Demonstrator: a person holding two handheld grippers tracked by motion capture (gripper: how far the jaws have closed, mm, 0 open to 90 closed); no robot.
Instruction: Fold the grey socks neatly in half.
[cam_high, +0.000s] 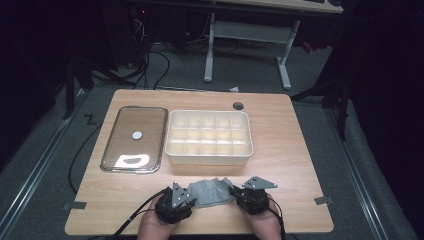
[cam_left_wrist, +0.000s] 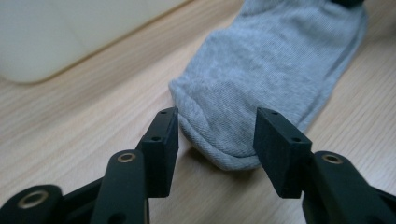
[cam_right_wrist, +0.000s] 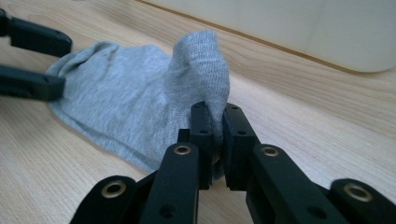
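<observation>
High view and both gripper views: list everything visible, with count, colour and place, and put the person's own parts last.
sock: one, grey, near edge of the table, between the two tongs
divided tray: one, cream, middle of the table, compartments look empty
flat lid: one, clear with a metallic rim, left of the tray, a small round pale disc at its centre
table: one, light wood, a dark round hole near the far edge
white-legged desk: one, beyond the table
hands: two, at the bottom edge
left tongs: black, jaws open around the sock's end
right tongs: black, shut on a raised fold of the sock
</observation>
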